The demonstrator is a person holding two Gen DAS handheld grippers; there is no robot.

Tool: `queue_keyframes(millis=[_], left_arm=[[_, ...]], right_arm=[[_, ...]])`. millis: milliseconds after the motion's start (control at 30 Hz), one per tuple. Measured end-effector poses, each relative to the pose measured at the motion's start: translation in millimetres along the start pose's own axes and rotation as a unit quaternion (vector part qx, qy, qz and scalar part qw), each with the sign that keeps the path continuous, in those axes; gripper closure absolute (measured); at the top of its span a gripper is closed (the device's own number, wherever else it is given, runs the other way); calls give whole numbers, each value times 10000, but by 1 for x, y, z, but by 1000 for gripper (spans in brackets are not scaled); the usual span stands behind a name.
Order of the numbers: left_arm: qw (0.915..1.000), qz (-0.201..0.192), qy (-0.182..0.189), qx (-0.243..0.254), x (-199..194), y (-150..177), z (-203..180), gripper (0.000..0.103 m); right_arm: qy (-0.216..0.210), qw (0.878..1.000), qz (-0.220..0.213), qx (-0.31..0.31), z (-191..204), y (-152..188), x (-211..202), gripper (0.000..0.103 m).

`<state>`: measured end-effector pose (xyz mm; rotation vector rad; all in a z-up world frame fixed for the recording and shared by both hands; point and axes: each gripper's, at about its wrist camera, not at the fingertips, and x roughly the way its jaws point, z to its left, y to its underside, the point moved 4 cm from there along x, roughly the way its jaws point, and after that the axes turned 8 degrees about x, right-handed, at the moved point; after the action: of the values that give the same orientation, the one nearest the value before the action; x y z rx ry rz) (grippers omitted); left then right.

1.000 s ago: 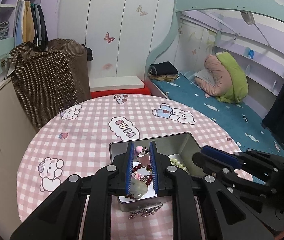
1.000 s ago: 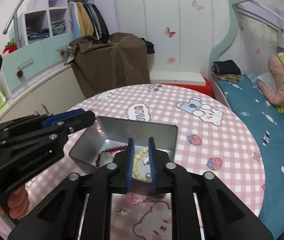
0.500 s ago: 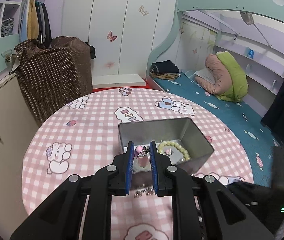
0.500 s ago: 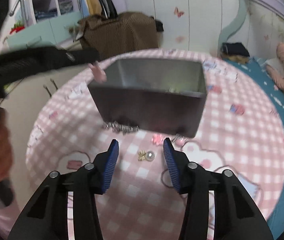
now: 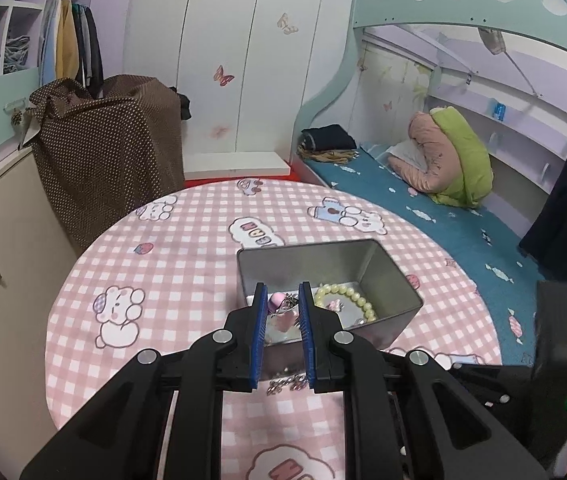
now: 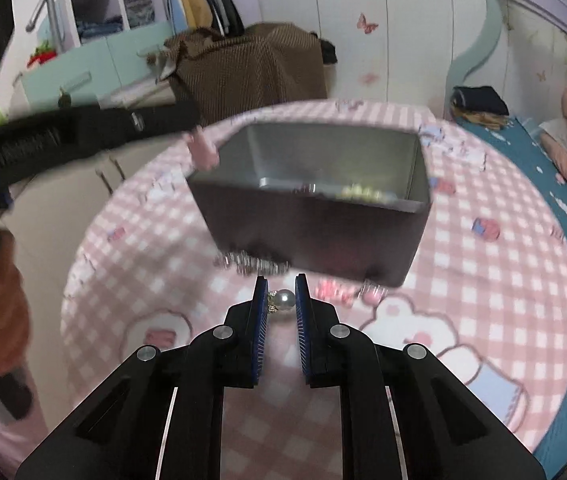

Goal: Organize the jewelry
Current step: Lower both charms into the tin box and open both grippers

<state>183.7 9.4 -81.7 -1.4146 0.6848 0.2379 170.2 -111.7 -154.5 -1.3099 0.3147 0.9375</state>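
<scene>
Pearl earring [image 6: 284,299] between right gripper [image 6: 279,300] fingers

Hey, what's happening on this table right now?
Someone with a two-finger gripper in each hand is sorting jewelry into a metal tin on a pink checked tablecloth. The right gripper has its fingers around a pearl earring lying on the cloth in front of the tin. The left gripper hovers over the tin, which already holds a pale bead bracelet. A silver chain and pink pieces lie outside the tin.
</scene>
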Motion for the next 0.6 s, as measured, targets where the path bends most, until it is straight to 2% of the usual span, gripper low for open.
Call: queue_keyframes(millis=[300,533,567,600], left_arm=[[10000,-37,28,46,9,-14,-6,89],[9998,44,73,153,25,-20,-7,88],[9997,65,92,237,27,-21,-8,85],[9995,114,28,307,29,-21,-8,72]], right_arm=[[-58,9969,-753,239,-13,-60,-33,88],[-98,9960,-830,313,-20,-86,-24,87],[-163,9962,-813,283,-19,-89,-22,85],[-115,9965,-782,288,-20,-89,-20,81]])
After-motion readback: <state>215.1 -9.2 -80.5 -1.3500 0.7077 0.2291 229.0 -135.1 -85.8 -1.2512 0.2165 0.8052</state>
